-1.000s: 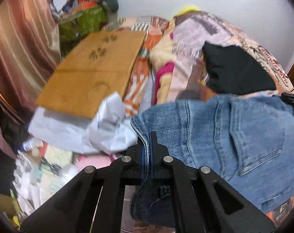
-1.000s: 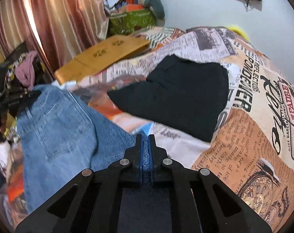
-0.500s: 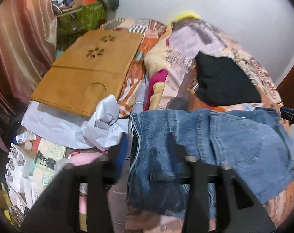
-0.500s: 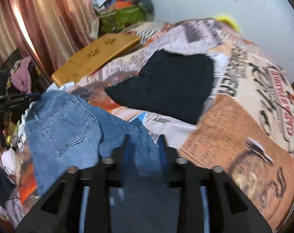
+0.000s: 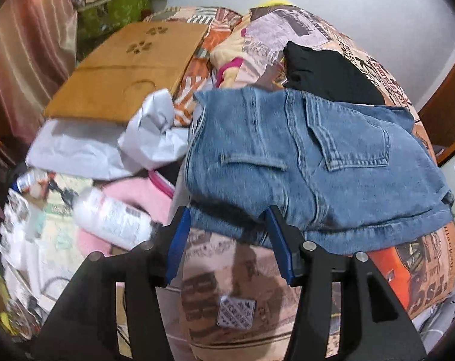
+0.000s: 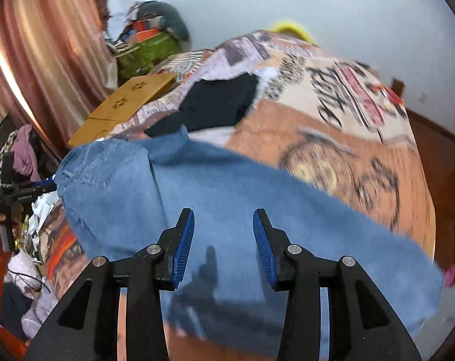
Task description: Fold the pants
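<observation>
The blue jeans (image 5: 302, 162) lie folded on the printed bedspread (image 5: 257, 285), back pocket up. In the right wrist view the jeans (image 6: 227, 210) spread across the bed (image 6: 332, 150). My left gripper (image 5: 227, 219) is open and empty, just in front of the jeans' near edge. My right gripper (image 6: 223, 219) is open and empty, above the denim. The left gripper also shows at the far left of the right wrist view (image 6: 23, 192).
A black garment (image 5: 326, 72) lies behind the jeans. A wooden board (image 5: 128, 69), white paper (image 5: 113, 144), a white bottle (image 5: 113, 219) and clutter sit to the left of the bed. Curtains (image 6: 41, 69) hang at the left.
Both grippers were shut on the jeans a second ago. They have opened, let the jeans drop onto the bed and pulled back.
</observation>
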Tool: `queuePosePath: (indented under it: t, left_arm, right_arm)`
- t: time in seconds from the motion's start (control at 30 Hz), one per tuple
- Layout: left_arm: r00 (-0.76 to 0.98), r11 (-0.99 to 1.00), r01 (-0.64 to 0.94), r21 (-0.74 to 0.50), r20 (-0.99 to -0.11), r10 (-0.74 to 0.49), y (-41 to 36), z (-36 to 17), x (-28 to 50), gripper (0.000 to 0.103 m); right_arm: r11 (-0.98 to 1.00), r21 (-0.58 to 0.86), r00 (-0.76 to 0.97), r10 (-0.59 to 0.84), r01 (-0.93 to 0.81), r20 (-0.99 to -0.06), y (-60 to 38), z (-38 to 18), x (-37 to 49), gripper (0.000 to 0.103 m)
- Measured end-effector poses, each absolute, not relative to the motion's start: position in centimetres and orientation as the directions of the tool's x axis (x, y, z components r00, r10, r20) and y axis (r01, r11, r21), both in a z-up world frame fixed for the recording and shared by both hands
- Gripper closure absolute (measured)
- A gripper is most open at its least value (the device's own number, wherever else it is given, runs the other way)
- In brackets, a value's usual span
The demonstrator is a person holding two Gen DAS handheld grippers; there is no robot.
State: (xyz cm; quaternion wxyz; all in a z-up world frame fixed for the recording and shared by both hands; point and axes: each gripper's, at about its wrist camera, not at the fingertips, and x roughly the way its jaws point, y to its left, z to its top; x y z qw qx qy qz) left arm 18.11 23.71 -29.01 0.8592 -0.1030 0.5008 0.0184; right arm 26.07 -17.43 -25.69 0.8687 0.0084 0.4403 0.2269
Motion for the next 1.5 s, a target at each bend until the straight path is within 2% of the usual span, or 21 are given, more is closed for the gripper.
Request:
queuePosePath:
  t: [0.13, 0.3, 0.33, 0.4, 0.47, 0.63, 0.77, 0.93, 1.0, 1.07, 1.23, 1.3, 1.33, 1.37, 1.5]
  left_arm:
    - [0.489, 0.973, -0.149, -0.177, -0.868, -0.083, 24.0, -29.8, 17.2, 0.051]
    - [0.48, 0.977, -0.157, -0.144, -0.876, -0.052, 23.0, -30.2, 17.9, 0.051]
    - [0.479, 0.977, -0.169, -0.133, -0.877, -0.037, 22.8, -30.1, 18.5, 0.051]
    - [0.462, 0.978, -0.185, -0.096, -0.887, 0.001, 22.4, -30.4, 19.5, 0.05]
    - [0.456, 0.98, -0.187, -0.062, -0.89, 0.031, 22.1, -30.6, 20.5, 0.05]
    - [0.503, 0.981, -0.192, 0.008, -0.858, 0.106, 21.0, -29.1, 21.8, 0.05]
    - [0.556, 0.981, -0.192, 0.005, -0.824, 0.113, 20.9, -27.5, 22.2, 0.05]
    - [0.58, 0.981, -0.194, -0.021, -0.809, 0.098, 21.5, -27.2, 23.3, 0.052]
    - [0.581, 0.982, -0.182, -0.054, -0.812, 0.063, 21.7, -27.5, 23.7, 0.067]
    - [0.571, 0.984, -0.177, -0.027, -0.817, 0.08, 21.3, -28.0, 24.1, 0.087]
    - [0.576, 0.982, -0.187, -0.009, -0.811, 0.102, 21.4, -28.0, 23.2, 0.092]
    - [0.594, 0.98, -0.196, -0.02, -0.798, 0.102, 21.7, -27.2, 22.4, 0.095]
    - [0.602, 0.98, -0.197, -0.028, -0.793, 0.098, 21.8, -26.7, 21.9, 0.096]
    - [0.611, 0.978, -0.206, -0.032, -0.785, 0.103, 21.9, -26.0, 21.2, 0.103]
    - [0.641, 0.971, -0.237, -0.007, -0.753, 0.151, 22.5, -23.9, 18.8, 0.103]
  right_arm:
    - [0.915, 0.241, 0.5, 0.381, -0.322, -0.777, -18.8, -27.1, 24.6, 0.063]
    - [0.917, 0.258, 0.482, 0.381, -0.304, -0.789, -19.1, -27.6, 24.0, 0.062]
    - [0.913, 0.261, 0.472, 0.389, -0.315, -0.792, -18.8, -27.5, 23.9, 0.06]
    - [0.9, 0.264, 0.468, 0.411, -0.348, -0.782, -18.0, -27.1, 23.8, 0.045]
    - [0.886, 0.256, 0.469, 0.428, -0.387, -0.772, -17.1, -26.9, 23.6, 0.041]
    - [0.863, 0.212, 0.431, 0.424, -0.458, -0.796, -14.3, -28.8, 24.1, 0.041]
    - [0.862, 0.148, 0.452, 0.391, -0.484, -0.801, -12.9, -29.9, 23.9, 0.041]
    - [0.853, 0.152, 0.47, 0.414, -0.499, -0.779, -13.0, -29.7, 23.8, 0.061]
    - [0.851, 0.152, 0.482, 0.421, -0.502, -0.768, -13.0, -29.6, 23.6, 0.072]
    - [0.849, 0.147, 0.495, 0.427, -0.508, -0.757, -12.8, -29.2, 23.5, 0.081]
    - [0.855, 0.156, 0.53, 0.438, -0.494, -0.726, -13.1, -28.2, 23.1, 0.087]
    - [0.858, 0.172, 0.541, 0.448, -0.485, -0.712, -13.7, -27.6, 22.9, 0.094]
    - [0.857, 0.183, 0.546, 0.456, -0.481, -0.703, -14.0, -27.3, 22.6, 0.095]
    - [0.857, 0.186, 0.548, 0.46, -0.481, -0.699, -14.1, -27.1, 22.5, 0.095]
    - [0.844, 0.185, 0.533, 0.471, -0.503, -0.703, -14.0, -27.1, 21.5, 0.096]
